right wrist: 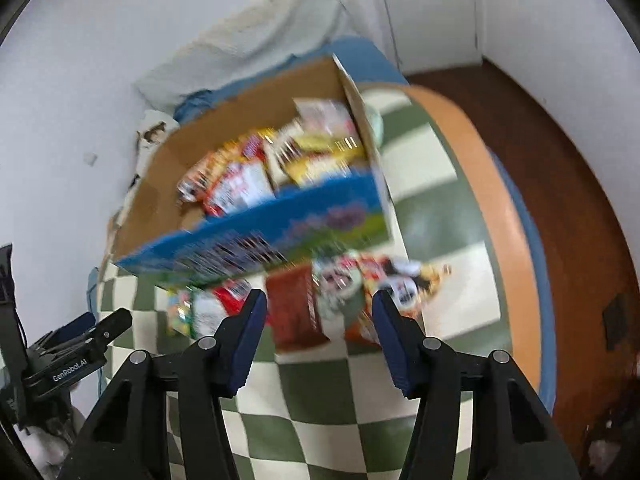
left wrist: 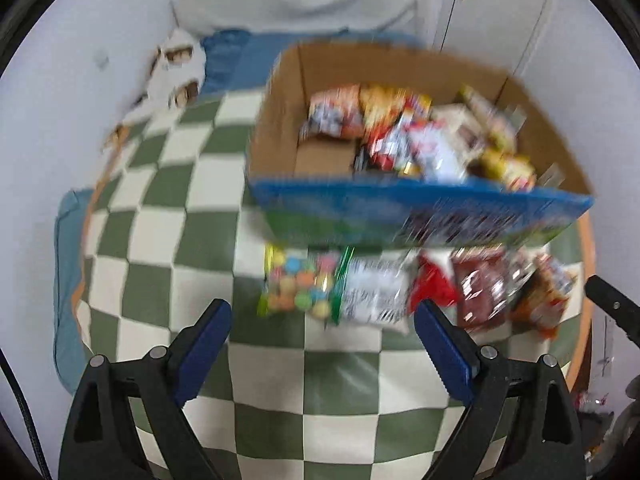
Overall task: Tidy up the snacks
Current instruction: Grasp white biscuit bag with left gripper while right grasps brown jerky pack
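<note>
Both tongs spread wide and empty: left gripper [left wrist: 322, 316] poised just short of a candy bag, right gripper [right wrist: 319, 312] hovering over a brown packet, nothing pinched between either pair of blue pads.

Just beyond the left tips, a clear bag of pastel round candies [left wrist: 296, 284]; beside it toward the right, a white printed packet [left wrist: 374, 292], then something red [left wrist: 434, 284], all lying flat in a row on the cloth. Straight ahead of the right tips, the brown packet [right wrist: 294, 308], and past the right-hand finger a jumble of red, white and orange wrappers [right wrist: 384, 280]. Blurred by motion, so no brands or exact count readable.

Farther ahead of both, past the row and nearly touching it, a cardboard box [left wrist: 280, 120] with a blue printed front wall, open at the top. Inside, toward its right half, a heap of snack bags [left wrist: 404, 132]; its left part bare down to the cardboard floor.

Under everything, a green-and-cream checkered cloth [left wrist: 180, 240] on a round, orange-rimmed table. Behind the box, blue fabric and a pale cushion against a white wall.

Judged from this: partly done. A good share packed already, a row of loose packets left outside, room remaining in the box. Next likely a pick from that row, candy bag or brown packet closest to hand.
</note>
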Tool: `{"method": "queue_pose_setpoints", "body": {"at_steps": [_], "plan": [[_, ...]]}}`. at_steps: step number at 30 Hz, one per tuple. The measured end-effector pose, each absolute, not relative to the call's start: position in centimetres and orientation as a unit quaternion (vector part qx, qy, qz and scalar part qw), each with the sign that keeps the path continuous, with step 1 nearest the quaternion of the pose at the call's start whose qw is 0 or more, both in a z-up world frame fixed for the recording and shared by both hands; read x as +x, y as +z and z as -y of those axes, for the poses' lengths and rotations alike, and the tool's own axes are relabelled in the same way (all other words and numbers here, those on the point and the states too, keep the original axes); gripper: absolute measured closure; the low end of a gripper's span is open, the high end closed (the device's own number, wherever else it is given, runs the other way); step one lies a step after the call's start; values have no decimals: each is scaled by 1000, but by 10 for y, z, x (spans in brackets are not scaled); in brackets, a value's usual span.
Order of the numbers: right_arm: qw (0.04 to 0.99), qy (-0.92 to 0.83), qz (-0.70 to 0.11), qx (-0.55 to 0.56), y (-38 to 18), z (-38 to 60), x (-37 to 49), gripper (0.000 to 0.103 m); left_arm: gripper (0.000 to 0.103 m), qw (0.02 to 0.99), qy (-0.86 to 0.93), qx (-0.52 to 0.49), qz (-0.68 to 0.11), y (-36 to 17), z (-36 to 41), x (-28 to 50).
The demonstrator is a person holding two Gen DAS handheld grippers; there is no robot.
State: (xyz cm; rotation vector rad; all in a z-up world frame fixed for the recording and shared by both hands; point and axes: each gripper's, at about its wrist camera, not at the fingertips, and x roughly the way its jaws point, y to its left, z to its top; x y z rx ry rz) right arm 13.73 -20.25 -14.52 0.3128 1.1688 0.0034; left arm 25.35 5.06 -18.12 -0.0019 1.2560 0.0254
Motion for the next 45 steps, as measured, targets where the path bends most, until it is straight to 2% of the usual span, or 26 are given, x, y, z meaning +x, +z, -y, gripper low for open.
{"method": "queue_pose_setpoints", "body": {"at_steps": [3, 7, 11, 14, 20, 27, 33, 39, 40, 41, 42, 43, 45], "plan": [[806, 9, -571, 159, -171, 199, 135, 40, 10, 786, 14, -21, -617, -209, -62, 256], [797, 29, -587, 139, -199, 173, 142, 38, 10, 758, 21, -54, -649, -237, -80, 255], [794, 28, -595, 121, -224, 152, 156, 38, 10, 690, 7, -203, -694, -267, -94, 254], [798, 17, -592, 112, -236, 144, 164, 38, 10, 671, 15, -279, -687, -281, -91, 260], [794, 7, -601, 94, -250, 141, 168, 38, 9, 704, 19, -156, -692, -302, -50, 279], [792, 13, -604, 87, -250, 136, 164, 38, 10, 688, 52, -132, -712, -305, -103, 237], [789, 19, -607, 91, -261, 118, 182, 38, 11, 650, 55, -325, -685, -296, -130, 219], [790, 24, -608, 76, -273, 105, 183, 39, 11, 634, 24, -349, -689, -319, -78, 239], [792, 23, -605, 79, -273, 106, 181, 41, 13, 635, 24, -350, -688, -323, -76, 242], [793, 22, -604, 78, -274, 107, 176, 42, 25, 637, 24, -354, -684, -326, -76, 244], [793, 24, -603, 78, -275, 108, 173, 49, 37, 642, 27, -348, -683, -328, -75, 245], [793, 24, -604, 77, -275, 108, 170, 49, 42, 647, 28, -337, -683, -329, -75, 251], [792, 25, -605, 79, -275, 110, 166, 50, 61, 659, 19, -300, -689, -328, -69, 250]]}}
